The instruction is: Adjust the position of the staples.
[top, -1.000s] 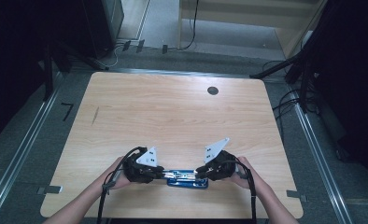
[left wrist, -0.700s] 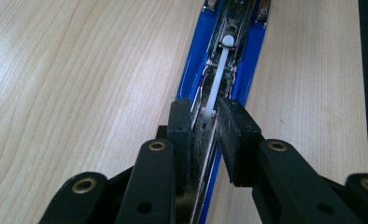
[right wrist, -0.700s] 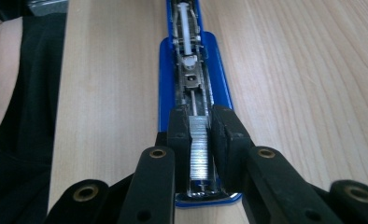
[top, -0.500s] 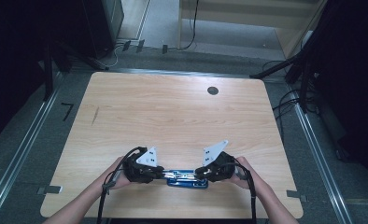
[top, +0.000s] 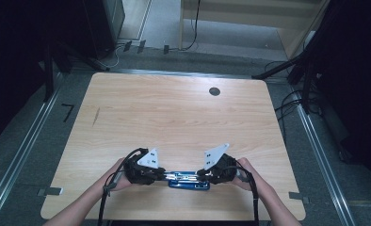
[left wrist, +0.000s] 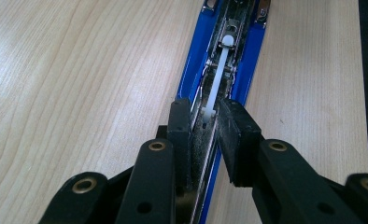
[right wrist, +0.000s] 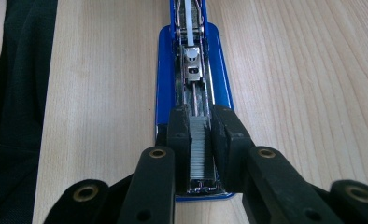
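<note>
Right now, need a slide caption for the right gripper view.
Right gripper shut on a strip of staples in the opened blue stapler on the wooden table.

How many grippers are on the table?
2: the left gripper at the left end of the blue stapler, the right gripper at its right end, near the table's front edge.

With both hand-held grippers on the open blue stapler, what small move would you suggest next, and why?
Probably ease the right hand-held gripper down to seat the staple strip in the channel: its jaws pinch the strip above the stapler, while the left hand-held gripper steadies the other end.
</note>
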The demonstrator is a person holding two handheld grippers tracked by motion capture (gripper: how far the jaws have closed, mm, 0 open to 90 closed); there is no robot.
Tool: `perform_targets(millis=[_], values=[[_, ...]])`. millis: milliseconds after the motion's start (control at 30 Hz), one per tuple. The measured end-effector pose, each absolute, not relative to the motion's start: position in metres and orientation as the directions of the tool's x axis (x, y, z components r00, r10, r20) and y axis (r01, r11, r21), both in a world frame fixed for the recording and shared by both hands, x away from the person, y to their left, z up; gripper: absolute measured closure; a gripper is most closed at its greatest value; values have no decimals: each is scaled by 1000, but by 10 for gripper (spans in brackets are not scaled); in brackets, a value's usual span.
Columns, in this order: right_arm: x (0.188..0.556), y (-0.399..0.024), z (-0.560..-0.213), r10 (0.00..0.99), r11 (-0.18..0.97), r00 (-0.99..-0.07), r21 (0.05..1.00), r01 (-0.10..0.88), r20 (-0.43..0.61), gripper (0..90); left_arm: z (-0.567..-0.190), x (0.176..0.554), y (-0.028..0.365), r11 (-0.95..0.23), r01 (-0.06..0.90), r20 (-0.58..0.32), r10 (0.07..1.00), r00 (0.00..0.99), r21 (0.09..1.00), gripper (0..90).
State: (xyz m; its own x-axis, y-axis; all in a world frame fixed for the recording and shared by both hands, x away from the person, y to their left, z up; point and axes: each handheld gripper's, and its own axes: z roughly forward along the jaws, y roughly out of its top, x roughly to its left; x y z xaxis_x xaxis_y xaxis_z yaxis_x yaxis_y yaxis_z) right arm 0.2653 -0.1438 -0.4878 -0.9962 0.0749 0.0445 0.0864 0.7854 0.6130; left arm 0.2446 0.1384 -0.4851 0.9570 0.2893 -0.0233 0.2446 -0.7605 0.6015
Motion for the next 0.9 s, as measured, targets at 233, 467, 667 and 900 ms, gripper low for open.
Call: perform_targets(millis=[233, 467, 667, 900], values=[[267, -146, -487, 84, 780, -995, 617, 101, 56, 779, -485, 245, 138, -761, 244, -23, 289, 957, 601, 755], [267, -147, -487, 96, 774, -994, 624, 112, 59, 765, -485, 245, 138, -761, 243, -22, 288, 957, 601, 755], [270, -142, -489, 161, 760, -984, 626, 174, 78, 695, -485, 245, 138, -761, 244, -22, 289, 957, 601, 754], [270, -127, -491, 240, 759, -966, 601, 250, 98, 641, -485, 245, 138, -761, 242, -21, 288, 957, 602, 754]])
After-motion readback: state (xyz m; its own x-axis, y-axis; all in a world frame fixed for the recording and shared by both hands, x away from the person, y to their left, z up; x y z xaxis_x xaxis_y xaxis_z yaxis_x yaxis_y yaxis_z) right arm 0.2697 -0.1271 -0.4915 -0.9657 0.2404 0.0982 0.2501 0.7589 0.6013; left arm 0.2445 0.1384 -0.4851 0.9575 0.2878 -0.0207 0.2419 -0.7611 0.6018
